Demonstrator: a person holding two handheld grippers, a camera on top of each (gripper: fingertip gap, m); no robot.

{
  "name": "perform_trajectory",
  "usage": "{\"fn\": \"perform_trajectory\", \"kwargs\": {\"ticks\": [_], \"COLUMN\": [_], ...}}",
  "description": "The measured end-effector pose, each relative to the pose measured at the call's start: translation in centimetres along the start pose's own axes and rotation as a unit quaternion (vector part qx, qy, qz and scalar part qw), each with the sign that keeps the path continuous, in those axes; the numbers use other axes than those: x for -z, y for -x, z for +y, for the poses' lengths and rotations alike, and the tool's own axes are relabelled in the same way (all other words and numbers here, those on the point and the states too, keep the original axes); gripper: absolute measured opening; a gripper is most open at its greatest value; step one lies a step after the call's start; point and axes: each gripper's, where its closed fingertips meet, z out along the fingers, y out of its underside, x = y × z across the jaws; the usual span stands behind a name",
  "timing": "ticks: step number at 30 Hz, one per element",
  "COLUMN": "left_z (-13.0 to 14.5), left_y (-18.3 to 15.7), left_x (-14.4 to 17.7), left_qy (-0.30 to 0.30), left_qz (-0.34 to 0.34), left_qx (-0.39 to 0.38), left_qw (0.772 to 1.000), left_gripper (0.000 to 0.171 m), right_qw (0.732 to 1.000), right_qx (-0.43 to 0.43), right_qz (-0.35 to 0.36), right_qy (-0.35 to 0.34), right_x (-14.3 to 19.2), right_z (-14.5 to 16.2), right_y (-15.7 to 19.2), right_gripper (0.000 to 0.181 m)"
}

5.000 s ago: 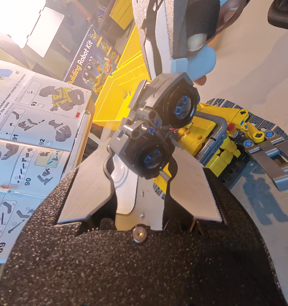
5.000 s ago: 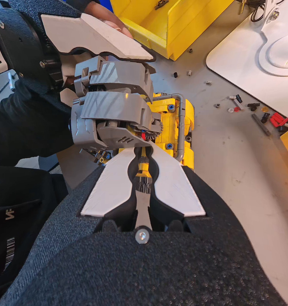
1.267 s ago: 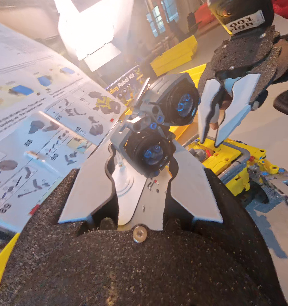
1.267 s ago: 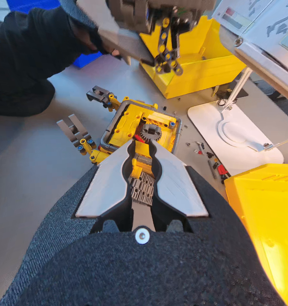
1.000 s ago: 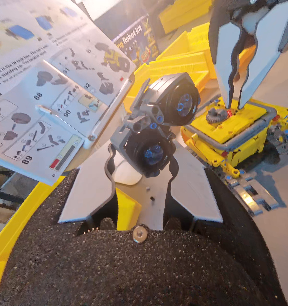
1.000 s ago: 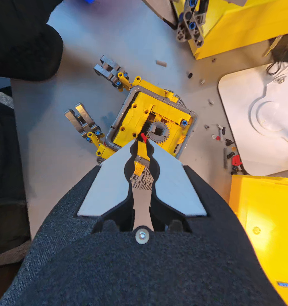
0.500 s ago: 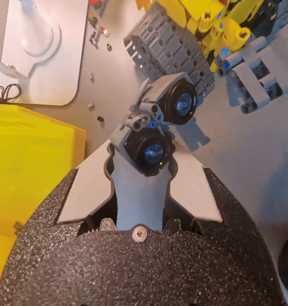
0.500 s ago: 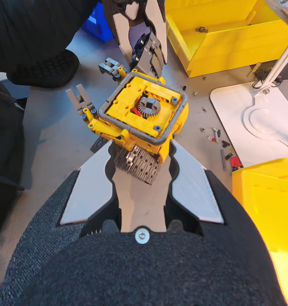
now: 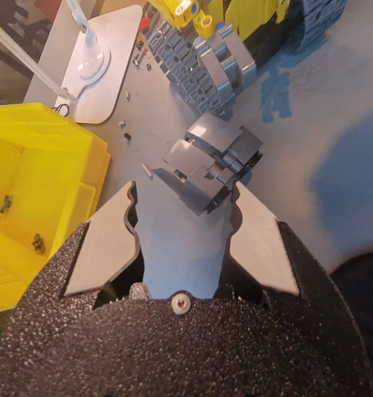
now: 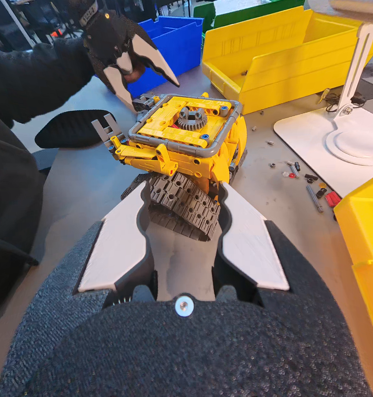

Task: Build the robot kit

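1. The left claw [image 9: 183, 187] stands wide open and grips nothing. The grey brick head piece [image 9: 211, 169] lies on the grey worktop [image 9: 288, 150] just past its tips, close against the right-hand finger; whether they touch cannot be told.
2. Beyond the head piece stand the grey track and forked hand of the yellow brick robot body [image 9: 202, 64]. A small grey pin [image 9: 147, 170] lies on the worktop just ahead of the left-hand finger.
3. Left of the left claw sits a yellow bin [image 9: 41, 171]; ahead of it on the left is a white stand base [image 9: 91, 64] with tiny loose parts near it.
4. The right claw [image 10: 182, 184] is also wide open and empty. Its tips flank the near grey track of the yellow brick robot body [image 10: 181, 137], which stands on the worktop [image 10: 84, 182] with a grey gear on top.
5. Far beyond that body the left claw [image 10: 153, 94] shows, spread apart. To the right of the right claw lie loose small parts [image 10: 310, 180], the white stand base [image 10: 331, 139] and yellow bins [image 10: 277, 64]; a blue bin [image 10: 177, 43] sits farther off.
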Motion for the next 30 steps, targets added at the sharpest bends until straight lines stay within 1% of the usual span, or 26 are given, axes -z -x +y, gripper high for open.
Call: {"fn": "perform_trajectory", "kwargs": {"ticks": [2, 3, 5, 6, 8, 10, 12, 14, 16, 17, 19, 20, 21, 23, 25, 26, 28, 30], "left_z": [-1.0, -1.7, -3.7, -4.9, -7.1, -8.3, -8.9, -9.8, -10.7, -10.9, -10.8, -10.9, -11.3, -12.4, -13.7, -14.2, -15.0, -15.1], "left_y": [-0.7, -1.0, -1.1, -1.1, -1.2, -2.0, -3.0, -3.1, -2.9, -2.4, -1.1, -0.9, -1.1, -1.4, -1.4, -1.4, -1.8, -2.4], "left_x": [1.1, 1.5, 2.4, 2.8, 2.8, 1.2, -1.2, -3.0, -3.9, -4.0, -4.0, -4.2, -4.6, -5.7, -6.2, -6.3, -6.5, -6.7], "left_qy": [-0.018, -0.029, -0.064, -0.084, -0.095, -0.072, -0.036, -0.033, -0.029, -0.020, 0.014, 0.025, 0.022, 0.004, -0.011, -0.012, -0.020, -0.035], "left_qz": [0.017, 0.023, 0.027, 0.028, 0.020, 0.014, 0.016, 0.004, 0.006, -0.003, -0.037, -0.039, -0.032, -0.030, -0.069, -0.091, -0.120, -0.128], "left_qx": [0.024, 0.037, 0.069, 0.085, 0.103, 0.110, 0.112, 0.116, 0.115, 0.096, 0.033, 0.003, -0.021, -0.059, -0.134, -0.177, -0.236, -0.261], "left_qw": [0.999, 0.999, 0.995, 0.992, 0.990, 0.991, 0.993, 0.993, 0.993, 0.995, 0.999, 0.999, 0.999, 0.998, 0.988, 0.980, 0.964, 0.956], "left_gripper": [0.083, 0.078, 0.074, 0.069, 0.061, 0.054, 0.058, 0.053, 0.058, 0.060, 0.063, 0.066, 0.069, 0.069, 0.066, 0.064, 0.062, 0.047], "right_qw": [1.000, 1.000, 1.000, 1.000, 0.999, 0.999, 0.999, 0.999, 0.999, 0.999, 0.998, 0.998, 0.999, 1.000, 0.997, 0.994, 0.984, 0.979], "right_qx": [0.003, 0.004, 0.007, 0.012, 0.025, 0.025, 0.018, 0.006, -0.019, -0.027, -0.039, -0.038, -0.028, 0.018, 0.068, 0.093, 0.139, 0.152], "right_qz": [0.005, 0.007, 0.013, 0.019, 0.031, 0.032, 0.036, 0.037, 0.023, 0.006, -0.027, -0.036, -0.031, 0.001, 0.026, 0.040, 0.090, 0.117], "right_qy": [-0.009, -0.014, -0.018, -0.014, -0.009, -0.011, -0.014, -0.019, -0.030, -0.032, -0.034, -0.031, -0.025, -0.010, 0.026, 0.046, 0.065, 0.070], "right_x": [0.1, 0.1, 0.3, 0.3, 0.5, 0.6, 0.4, 0.1, -0.2, -0.3, -0.2, -0.1, -0.3, -0.9, -1.8, -2.1, -2.2, -1.8], "right_z": [0.0, -0.1, 0.0, 0.1, 0.4, 0.4, 0.5, 0.8, 0.9, 1.0, 1.2, 1.4, 1.5, 1.9, 3.0, 3.7, 4.2, 4.3], "right_y": [0.0, 0.1, 0.1, 0.1, 0.0, 0.0, -0.4, -0.6, -0.5, -0.1, 0.8, 1.2, 1.1, 0.5, 0.3, 0.1, -0.9, -1.6], "right_gripper": [0.063, 0.063, 0.062, 0.062, 0.062, 0.062, 0.063, 0.069, 0.071, 0.076, 0.083, 0.085, 0.087, 0.090, 0.104, 0.107, 0.101, 0.089]}}
